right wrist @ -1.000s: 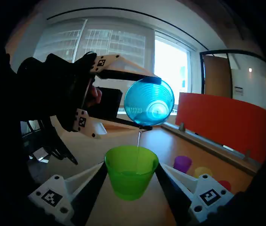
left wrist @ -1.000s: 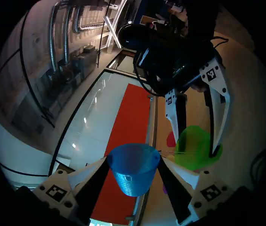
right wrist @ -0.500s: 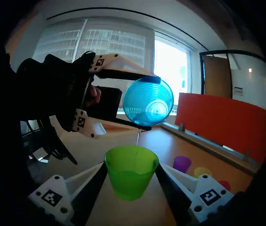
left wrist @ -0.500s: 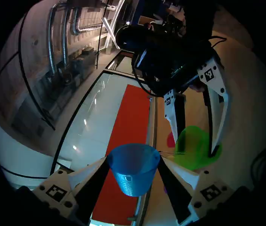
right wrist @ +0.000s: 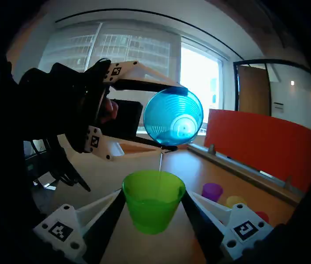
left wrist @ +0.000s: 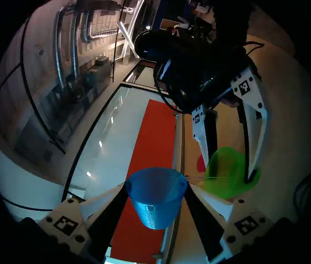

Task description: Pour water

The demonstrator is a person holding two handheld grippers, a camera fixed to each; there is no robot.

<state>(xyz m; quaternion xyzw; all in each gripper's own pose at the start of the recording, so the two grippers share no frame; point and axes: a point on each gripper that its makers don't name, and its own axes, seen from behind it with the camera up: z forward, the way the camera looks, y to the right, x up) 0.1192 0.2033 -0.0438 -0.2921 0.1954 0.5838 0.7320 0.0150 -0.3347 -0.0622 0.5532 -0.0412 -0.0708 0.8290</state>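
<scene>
Almost nothing has moved since a sec ago: the blue cup [right wrist: 173, 116] is just a tiny bit higher in the right gripper view, & the water keeps running. The left gripper [left wrist: 155, 185] has its two fingers pressed on the blue cup's sides, so it is closed on the cup. Seen from the right gripper view, the cup lies tipped on its side w/ its open mouth facing the camera. A hand [right wrist: 107, 108] holds that gripper from behind. A thin line of water [right wrist: 160, 163] drops from the cup's low edge, straight into the green cup [right wrist: 154, 207] right below. The right gripper [right wrist: 154, 192] hugs the green cup w/ both fingers, one on each side, & holds it upright. Some water sits in the green cup's bottom. The two cups are apart, not touching. Under them is a wood table [right wrist: 208, 169]. On it, off to the right, stand a purple cup [right wrist: 212, 191], a yellow cup [right wrist: 235, 200] & a red cup [right wrist: 263, 215], near each other. Behind them runs an orange-red wall panel [right wrist: 269, 141], w/ a bright window [right wrist: 199, 75] farther back.
</scene>
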